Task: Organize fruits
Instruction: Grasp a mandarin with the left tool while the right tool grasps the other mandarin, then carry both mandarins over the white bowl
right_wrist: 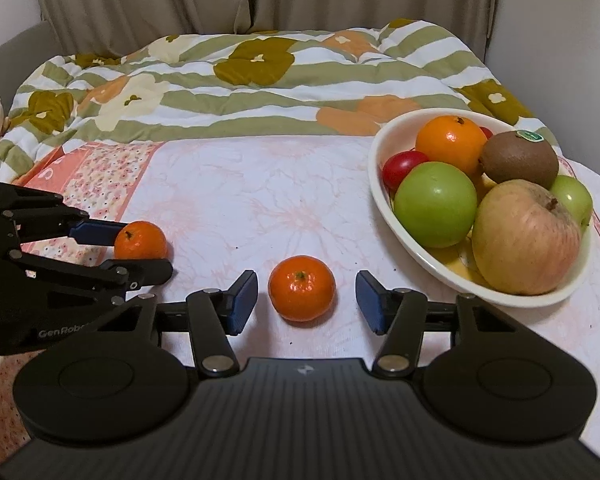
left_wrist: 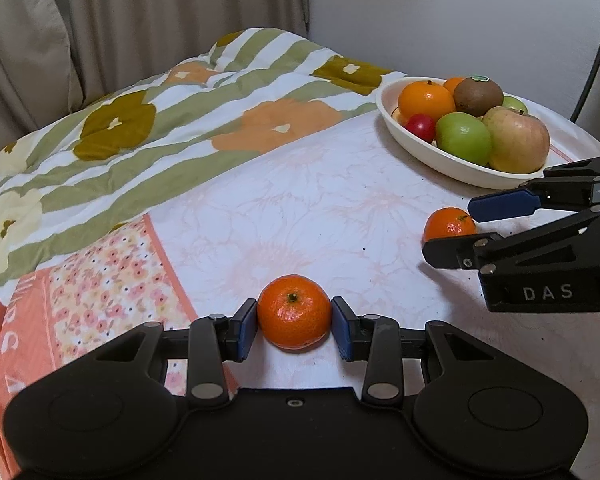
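The left claw [left_wrist: 294, 322] pinches a mandarin [left_wrist: 294, 311] that sits on the floral worktop [left_wrist: 320, 208], both blue pads against its sides. The right claw [right_wrist: 306, 300] stands spread around a second mandarin [right_wrist: 302, 288], pads clear of it. A white bowl [right_wrist: 384, 200] of apples, kiwi and orange sits just right.

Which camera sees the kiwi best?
The right wrist view: the kiwi sits close and big in the bowl, sticker clear. The left wrist view shows it too, only farther off and smaller.
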Demonstrator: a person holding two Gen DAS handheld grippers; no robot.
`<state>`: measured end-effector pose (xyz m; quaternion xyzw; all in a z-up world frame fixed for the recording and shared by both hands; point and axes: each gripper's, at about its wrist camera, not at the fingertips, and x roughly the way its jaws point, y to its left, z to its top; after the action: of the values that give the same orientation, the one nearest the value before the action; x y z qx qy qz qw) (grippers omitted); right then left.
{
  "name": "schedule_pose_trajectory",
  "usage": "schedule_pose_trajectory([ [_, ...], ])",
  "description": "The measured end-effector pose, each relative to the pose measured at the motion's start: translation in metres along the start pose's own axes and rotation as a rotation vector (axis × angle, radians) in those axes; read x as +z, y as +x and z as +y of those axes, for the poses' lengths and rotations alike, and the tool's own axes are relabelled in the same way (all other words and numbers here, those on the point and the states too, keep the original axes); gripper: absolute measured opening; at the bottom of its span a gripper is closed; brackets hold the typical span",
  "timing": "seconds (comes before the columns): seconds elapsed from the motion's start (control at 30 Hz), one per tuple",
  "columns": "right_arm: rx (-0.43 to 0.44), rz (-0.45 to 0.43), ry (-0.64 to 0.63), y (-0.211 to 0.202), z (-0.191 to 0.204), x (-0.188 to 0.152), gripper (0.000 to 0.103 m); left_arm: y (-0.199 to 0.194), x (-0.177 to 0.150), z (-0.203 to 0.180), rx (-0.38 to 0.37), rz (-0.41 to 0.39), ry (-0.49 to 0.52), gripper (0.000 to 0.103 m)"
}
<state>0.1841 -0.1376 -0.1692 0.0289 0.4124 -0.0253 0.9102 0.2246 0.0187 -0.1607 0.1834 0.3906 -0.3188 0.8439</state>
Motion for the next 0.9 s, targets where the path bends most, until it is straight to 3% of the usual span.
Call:
schedule_pose_trajectory([
  [0.03, 0.003, 0.004, -0.004, 0.001, 0.001, 0.0, 0.064, -0.002, -0.001, 0.0, 0.003, 0.001, -0.004, 0.043],
  [0.07, 0.01, 0.011, -0.008, 0.002, 0.001, 0.001, 0.053, -0.003, -0.002, 0.0, 0.006, 0.002, -0.008, 0.043],
  [0.1, 0.014, 0.016, -0.011, 0.003, 0.002, 0.001, 0.053, -0.004, -0.003, 0.001, 0.009, 0.003, -0.013, 0.043],
  [0.53, 0.049, -0.006, -0.016, -0.027, -0.005, 0.006, 0.052, -0.039, 0.001, -0.002, 0.072, -0.017, -0.096, 0.043],
  [0.9, 0.067, -0.051, -0.009, -0.079, -0.039, 0.018, 0.052, -0.081, 0.022, -0.035, 0.113, -0.062, -0.184, 0.043],
])
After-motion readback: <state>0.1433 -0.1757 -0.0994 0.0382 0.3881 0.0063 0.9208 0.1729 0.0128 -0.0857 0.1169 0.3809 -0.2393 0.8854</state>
